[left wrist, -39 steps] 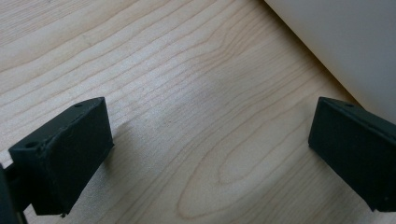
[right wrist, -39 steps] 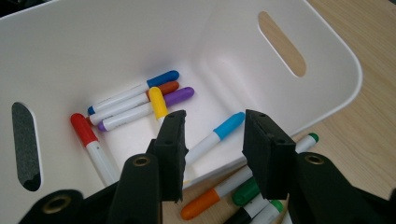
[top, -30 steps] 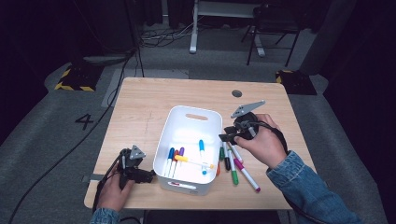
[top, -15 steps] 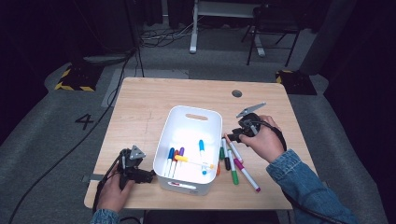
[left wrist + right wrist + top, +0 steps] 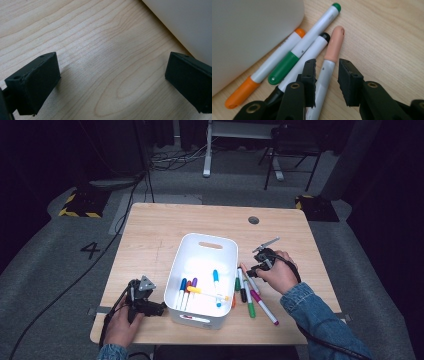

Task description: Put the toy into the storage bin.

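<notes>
A white bin (image 5: 220,245) stands mid-table with several coloured markers (image 5: 216,281) lying in it. More markers lie on the wood along its right side. My right gripper (image 5: 256,268) is down over them. In the right gripper view its jaws (image 5: 327,66) straddle a peach-capped marker (image 5: 334,45) with a narrow gap, and the marker still rests on the table. Beside it lie a black marker (image 5: 313,51), a green marker (image 5: 312,40) and an orange marker (image 5: 274,62). My left gripper (image 5: 152,308) rests on the table left of the bin, open and holding nothing (image 5: 112,70).
The bin wall (image 5: 249,25) stands close on the left of the right gripper's jaws. It is also just right of the left gripper's jaws (image 5: 185,22). A green marker (image 5: 249,304) and a magenta one (image 5: 265,309) lie nearer the front edge. A dark round grommet (image 5: 253,220) sits at the back right.
My right gripper has shifted slightly right and dropped lower onto the markers beside the bin. The left gripper and hand have stayed put.
</notes>
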`<state>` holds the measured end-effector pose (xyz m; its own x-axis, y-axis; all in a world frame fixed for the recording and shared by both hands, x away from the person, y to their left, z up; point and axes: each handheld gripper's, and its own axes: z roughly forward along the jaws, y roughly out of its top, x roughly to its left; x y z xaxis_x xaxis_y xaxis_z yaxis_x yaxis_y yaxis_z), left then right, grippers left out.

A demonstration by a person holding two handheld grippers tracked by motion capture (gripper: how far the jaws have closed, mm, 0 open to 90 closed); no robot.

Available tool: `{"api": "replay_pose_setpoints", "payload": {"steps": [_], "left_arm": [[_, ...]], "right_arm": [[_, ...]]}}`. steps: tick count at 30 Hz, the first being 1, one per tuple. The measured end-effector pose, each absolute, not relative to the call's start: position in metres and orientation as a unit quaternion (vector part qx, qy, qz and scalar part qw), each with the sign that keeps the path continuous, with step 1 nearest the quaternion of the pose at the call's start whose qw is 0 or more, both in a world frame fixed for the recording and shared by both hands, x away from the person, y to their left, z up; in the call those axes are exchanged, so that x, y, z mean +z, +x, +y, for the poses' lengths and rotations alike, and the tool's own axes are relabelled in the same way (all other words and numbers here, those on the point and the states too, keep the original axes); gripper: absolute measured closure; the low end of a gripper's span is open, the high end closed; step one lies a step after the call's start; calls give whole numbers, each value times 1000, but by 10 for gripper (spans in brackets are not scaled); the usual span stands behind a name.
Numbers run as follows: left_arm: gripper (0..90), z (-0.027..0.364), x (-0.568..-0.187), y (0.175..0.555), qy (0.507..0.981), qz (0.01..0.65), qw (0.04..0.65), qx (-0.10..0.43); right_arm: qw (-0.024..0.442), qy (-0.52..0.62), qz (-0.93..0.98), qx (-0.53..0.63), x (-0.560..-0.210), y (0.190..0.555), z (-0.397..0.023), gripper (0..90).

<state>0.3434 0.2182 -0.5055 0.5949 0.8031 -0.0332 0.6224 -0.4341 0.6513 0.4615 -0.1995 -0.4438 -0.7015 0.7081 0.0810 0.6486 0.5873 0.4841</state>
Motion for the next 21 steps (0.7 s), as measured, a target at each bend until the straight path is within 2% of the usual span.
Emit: {"api": "replay_pose_setpoints", "payload": {"steps": [11, 13, 21], "left_arm": [[0, 218, -506, 343, 835, 427, 317, 142], [0, 218, -506, 343, 835, 427, 317, 142], [0, 218, -506, 343, 835, 427, 317, 142]], "right_arm": [[50, 400, 889, 220, -467, 464, -202, 702], [58, 405, 887, 215, -469, 465, -204, 756], [68, 414, 885, 200, -467, 463, -204, 771]]}}
